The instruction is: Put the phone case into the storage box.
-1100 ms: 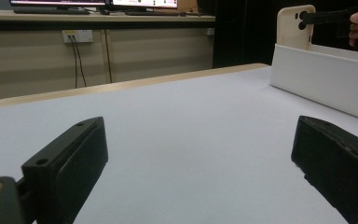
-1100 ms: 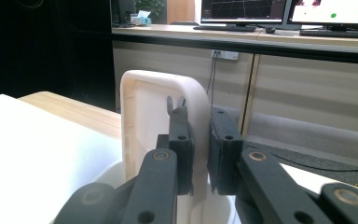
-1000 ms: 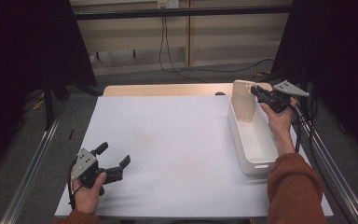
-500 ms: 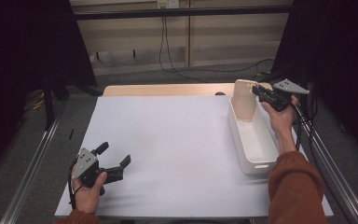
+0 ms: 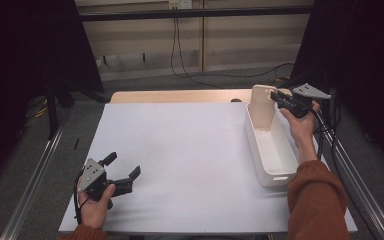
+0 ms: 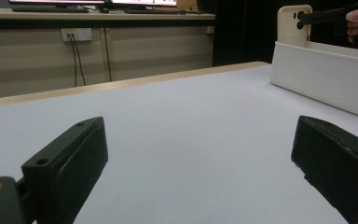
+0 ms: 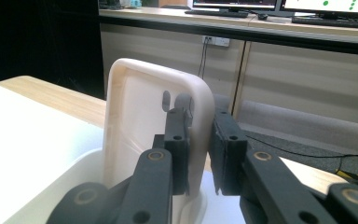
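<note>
Cream phone case (image 7: 158, 135) is sitting upright in the white bin (image 5: 272, 152), right gripper (image 5: 280, 98) clamping its edge; probably lifting out next. Left gripper (image 5: 122, 170) is idling, jaws apart.

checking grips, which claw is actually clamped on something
The right claw, shut on the cream phone case standing in the white bin; the left claw gapes open.

The phone case (image 5: 263, 107) is cream-coloured, with rounded corners, a raised rim and a cut-out near its top. It stands upright at the far end of the white bin (image 5: 271, 150), at the upper right of the high view, its hollow side facing the table. In the right gripper view its upper edge sits between the jaw pads.

The bin is long, rectangular and open-topped.
</note>
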`<state>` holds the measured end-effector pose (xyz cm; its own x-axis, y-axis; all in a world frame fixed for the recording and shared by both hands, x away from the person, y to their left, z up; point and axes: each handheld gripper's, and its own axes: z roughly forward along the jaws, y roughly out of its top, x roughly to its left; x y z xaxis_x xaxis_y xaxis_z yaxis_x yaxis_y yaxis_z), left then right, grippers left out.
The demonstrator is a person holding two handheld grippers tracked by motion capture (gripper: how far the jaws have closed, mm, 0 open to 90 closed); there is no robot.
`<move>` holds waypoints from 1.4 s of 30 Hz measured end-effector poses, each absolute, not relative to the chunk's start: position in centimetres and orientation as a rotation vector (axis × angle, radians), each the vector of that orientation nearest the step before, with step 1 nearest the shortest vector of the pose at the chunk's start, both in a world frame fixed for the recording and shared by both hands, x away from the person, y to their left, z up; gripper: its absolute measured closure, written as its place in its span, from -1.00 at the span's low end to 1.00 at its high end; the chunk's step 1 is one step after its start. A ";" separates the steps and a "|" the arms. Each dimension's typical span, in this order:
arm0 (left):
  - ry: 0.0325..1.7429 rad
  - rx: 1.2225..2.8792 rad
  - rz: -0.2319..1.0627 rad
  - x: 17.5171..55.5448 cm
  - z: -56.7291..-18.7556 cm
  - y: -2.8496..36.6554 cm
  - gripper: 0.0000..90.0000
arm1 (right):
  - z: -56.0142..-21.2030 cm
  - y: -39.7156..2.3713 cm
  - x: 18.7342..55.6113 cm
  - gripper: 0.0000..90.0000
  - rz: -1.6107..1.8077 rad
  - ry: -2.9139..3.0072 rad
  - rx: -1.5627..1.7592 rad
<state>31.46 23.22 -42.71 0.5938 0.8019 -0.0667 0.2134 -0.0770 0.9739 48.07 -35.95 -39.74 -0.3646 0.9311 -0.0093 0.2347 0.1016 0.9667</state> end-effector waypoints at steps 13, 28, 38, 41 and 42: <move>0.865 1.618 0.607 31.5 -42.7 23.2 -0.92 | -39.8 -35.8 48.7 0.66 1.283 1.714 1.159; 0.863 1.628 0.608 31.5 -42.8 23.2 -0.92 | -40.1 -35.7 49.3 0.60 1.269 1.711 1.167; 0.868 1.625 0.602 31.5 -42.8 23.1 -0.92 | -40.3 -35.7 49.6 0.51 1.264 1.716 1.170; 0.871 1.620 0.600 31.5 -42.8 23.0 -0.92 | -40.1 -35.5 49.7 0.47 1.258 1.726 1.162; 0.870 1.622 0.601 31.5 -42.8 23.1 -0.92 | -40.0 -35.5 49.8 0.47 1.266 1.722 1.157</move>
<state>31.54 23.06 -42.82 0.5952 0.8008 -0.0669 0.2209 -0.0830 0.9718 49.79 -35.48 -40.03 -0.3595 0.9328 -0.0265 0.2527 0.1246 0.9595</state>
